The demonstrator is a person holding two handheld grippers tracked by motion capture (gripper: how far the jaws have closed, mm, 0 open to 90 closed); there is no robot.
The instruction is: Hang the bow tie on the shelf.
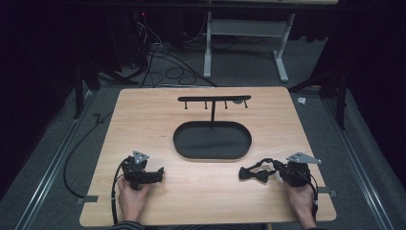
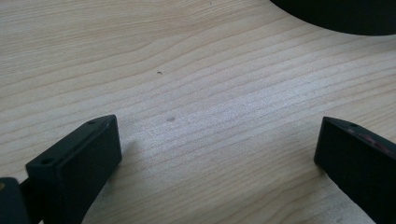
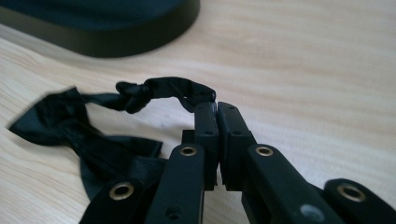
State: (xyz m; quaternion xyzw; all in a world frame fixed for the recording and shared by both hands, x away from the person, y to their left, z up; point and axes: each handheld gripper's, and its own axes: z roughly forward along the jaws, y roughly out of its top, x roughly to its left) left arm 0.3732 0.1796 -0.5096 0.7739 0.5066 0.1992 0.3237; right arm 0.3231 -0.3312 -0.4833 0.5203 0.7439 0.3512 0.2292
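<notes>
- Light wood table (image 1: pixel 201 191) sat on grey carpet, with cables and a white desk frame (image 1: pixel 249 43) beyond its 12 o'clock edge
- Black oval tray (image 1: pixel 212 140) lay at table centre; a thin post rose from its 12 o'clock rim to a black hook bar (image 1: pixel 214 98) with short pegs hanging under it
- Left gripper (image 1: pixel 158 173) was at about 8 o'clock from the tray, near the table's 6 o'clock edge, held by the left hand (image 1: pixel 131 196); grey three-cornered plate on top, cable trailing toward 6 o'clock
- In the left gripper view its jaws stood wide apart over bare wood with nothing between them; tray edge (image 2: pixel 336 18) showed at 1 o'clock of that view
- Right gripper (image 1: pixel 276 168) was at about 4 o'clock from the tray, held by the right hand (image 1: pixel 301 201), jaws pointing toward 9 o'clock
- Right gripper (image 3: pixel 216 109) jaws were pressed together, clamped on the strap end of a black bow tie (image 3: pixel 79 135)
- Bow tie (image 1: pixel 256 173) lay on the table just at 9 o'clock of the right gripper, at about 5 o'clock from the tray and apart from it; its knotted strap looped up to the jaw tips
- Tray wall (image 3: pixel 121 39) showed at 11 o'clock of the right gripper view, behind the bow tie
- Striped sleeve (image 1: pixel 127 225) showed at the left wrist
</notes>
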